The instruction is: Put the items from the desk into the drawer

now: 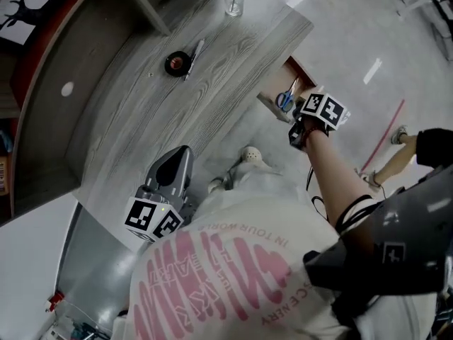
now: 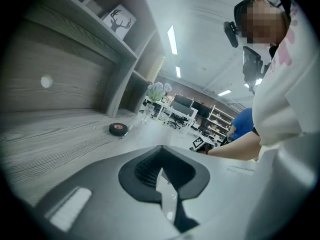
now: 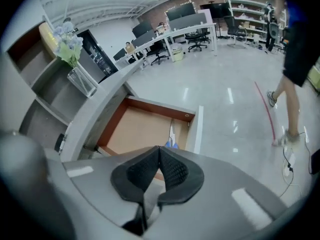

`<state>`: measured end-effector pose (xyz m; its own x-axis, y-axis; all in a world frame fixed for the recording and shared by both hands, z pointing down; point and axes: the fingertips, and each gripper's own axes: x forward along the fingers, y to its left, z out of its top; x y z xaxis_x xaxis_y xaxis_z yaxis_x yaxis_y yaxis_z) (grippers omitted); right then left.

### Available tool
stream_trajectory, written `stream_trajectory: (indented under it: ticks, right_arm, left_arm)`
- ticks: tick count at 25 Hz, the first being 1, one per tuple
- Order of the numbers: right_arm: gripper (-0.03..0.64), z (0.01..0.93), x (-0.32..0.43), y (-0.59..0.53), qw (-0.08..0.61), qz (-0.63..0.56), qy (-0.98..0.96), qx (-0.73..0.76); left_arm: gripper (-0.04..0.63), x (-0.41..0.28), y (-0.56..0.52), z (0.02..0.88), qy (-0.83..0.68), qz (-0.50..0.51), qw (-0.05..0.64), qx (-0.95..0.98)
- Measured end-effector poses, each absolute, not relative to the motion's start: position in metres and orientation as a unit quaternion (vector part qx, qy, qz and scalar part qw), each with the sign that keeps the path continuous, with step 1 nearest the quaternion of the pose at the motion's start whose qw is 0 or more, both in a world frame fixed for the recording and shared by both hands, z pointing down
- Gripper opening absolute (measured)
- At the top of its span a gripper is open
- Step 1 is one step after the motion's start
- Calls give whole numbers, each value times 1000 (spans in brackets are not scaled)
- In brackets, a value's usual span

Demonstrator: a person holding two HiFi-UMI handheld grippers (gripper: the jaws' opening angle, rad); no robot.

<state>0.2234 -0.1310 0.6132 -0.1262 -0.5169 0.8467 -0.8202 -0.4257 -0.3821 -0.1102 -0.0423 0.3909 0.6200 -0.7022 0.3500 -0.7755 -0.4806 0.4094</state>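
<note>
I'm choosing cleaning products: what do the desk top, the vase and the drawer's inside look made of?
Desk top: matte grey board with streaky wood grain, likely laminate. Vase: clear glass, since stems show through it. Drawer: flat tan floor without grain, reddish-brown walls; probably fibreboard or plywood, hard to tell.

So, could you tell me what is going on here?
A person is clearing the desk into the open drawer with two handheld grippers. The scissors lie in the drawer; the right gripper hangs above it, shut and empty. The left gripper, also shut and empty, is at the desk's near edge; the tape and a slim item beside it wait there.
</note>
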Motion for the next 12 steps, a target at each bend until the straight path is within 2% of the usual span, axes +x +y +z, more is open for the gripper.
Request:
stream_trajectory:
  ticks: [1,5,9,12]
  right_arm:
    - [5,604,218,-129,132,542,-523,644]
    - [5,556,177,-127,83,534,-581,608]
    - [5,493,112,-125,14,514,-666,540]
    - [5,447,58,-108,-3,489,-729,479]
  left_arm:
    - [15,-113,-38,389,-429,66,271,859]
    - [17,-119,-25,383,-419,63,259,868]
    - [16,-133,-15,373,-421,46,250,871]
    - [17,-151,-5,367,-428,30,251,868]
